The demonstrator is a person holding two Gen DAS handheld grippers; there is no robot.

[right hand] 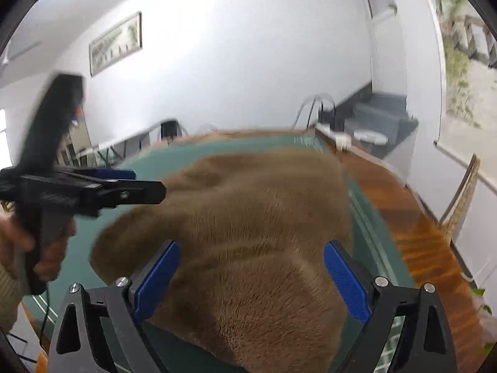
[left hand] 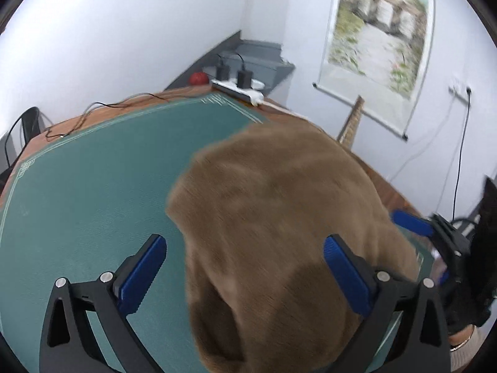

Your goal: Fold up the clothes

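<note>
Nearest the lens, the left gripper (left hand: 245, 275) has its blue fingers spread wide apart with nothing between them, held over the near edge of the brown fleece garment (left hand: 273, 217); the right gripper (right hand: 251, 278) is likewise spread wide and holds nothing, low over the same plush cloth; the garment lies in a soft rumpled heap on the green mat (left hand: 93, 171), towards the mat's right side, whether part-folded or merely bunched I cannot tell; the likely trouble is that thick pile gets pinched several layers deep, so a lift drags the whole heap, or slides it off onto the bare wooden table (right hand: 413, 217); only the right view shows the hand (right hand: 18, 242) gripping the left tool; only the left shows the power strip (left hand: 239, 91) sharply at the far corner.
</note>
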